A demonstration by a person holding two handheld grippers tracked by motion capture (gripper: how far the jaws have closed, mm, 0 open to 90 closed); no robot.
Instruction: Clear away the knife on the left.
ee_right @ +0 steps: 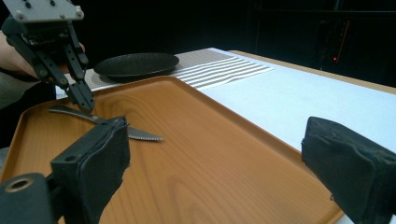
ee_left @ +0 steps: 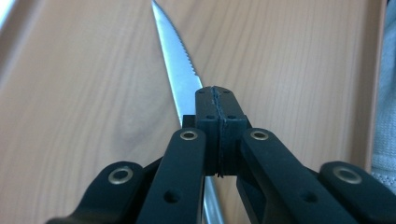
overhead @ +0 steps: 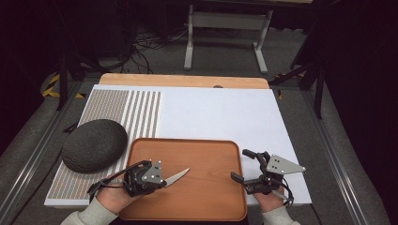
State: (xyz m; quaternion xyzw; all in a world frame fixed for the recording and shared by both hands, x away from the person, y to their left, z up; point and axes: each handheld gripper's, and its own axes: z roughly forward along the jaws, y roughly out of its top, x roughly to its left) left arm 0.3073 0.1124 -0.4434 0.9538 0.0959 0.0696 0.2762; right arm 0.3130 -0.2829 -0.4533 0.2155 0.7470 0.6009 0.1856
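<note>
The left gripper (ee_left: 218, 122) lies nearest the camera in its own view, its two black jaws pressed flat together just above the knife (ee_left: 176, 60), whose serrated blade runs on toward twelve o'clock across the wooden tray (ee_left: 84, 116); whether the pads pinch the knife or merely rest on it cannot be told there. The right gripper view sees what that close look hides: the closed tips come down onto the knife near where handle meets blade, and the knife lies flat on the tray. In the high view the knife sits at the tray's seven o'clock, tip pointing toward two o'clock, with the left gripper over its handle end. The right gripper (overhead: 244, 165) waits at the tray's four o'clock edge with its jaws spread wide and nothing between them. A dark round plate (overhead: 94, 144) rests on the striped mat at nine o'clock from the tray. The step in hand looks like taking up the knife; with the jaws shut over it, the next move probably calls for reopening and straddling the handle before closing.
</note>
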